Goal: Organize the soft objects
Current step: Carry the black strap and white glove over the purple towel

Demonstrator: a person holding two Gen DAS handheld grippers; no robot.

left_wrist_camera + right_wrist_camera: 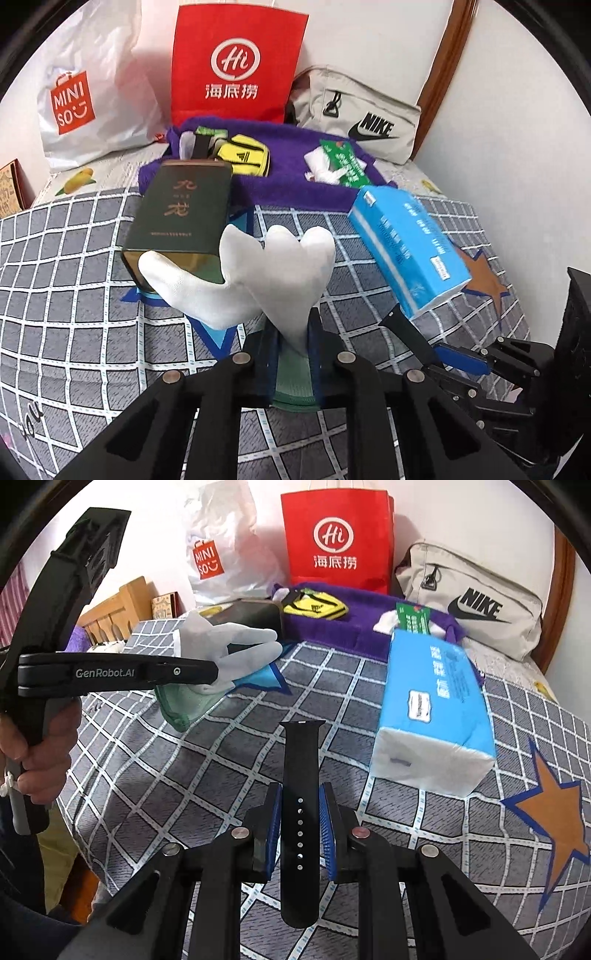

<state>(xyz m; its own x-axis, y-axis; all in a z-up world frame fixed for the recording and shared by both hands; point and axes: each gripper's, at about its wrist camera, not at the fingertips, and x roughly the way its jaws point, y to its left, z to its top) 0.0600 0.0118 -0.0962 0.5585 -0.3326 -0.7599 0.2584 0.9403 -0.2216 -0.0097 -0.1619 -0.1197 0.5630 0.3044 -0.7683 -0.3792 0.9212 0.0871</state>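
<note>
Purple towel [258,184] lies across far part of checked bed cover [74,295]. On towel: yellow folded item [245,157] left, green-wrapped tissue pack [345,164] right. Dark rectangular box [181,210] before towel, left; blue tissue pack [410,251] right. Red paper bag [236,62] behind towel, white plastic bag [92,92] to its left, grey fabric bag [362,110] to its right.

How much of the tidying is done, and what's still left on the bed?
Some looks done: a yellow pouch and green tissue pack already lie on the purple towel. In hand: the left gripper is shut on a white glove, the right gripper on a black watch strap. Probably left: the blue tissue pack on the checked bedspread.
</note>
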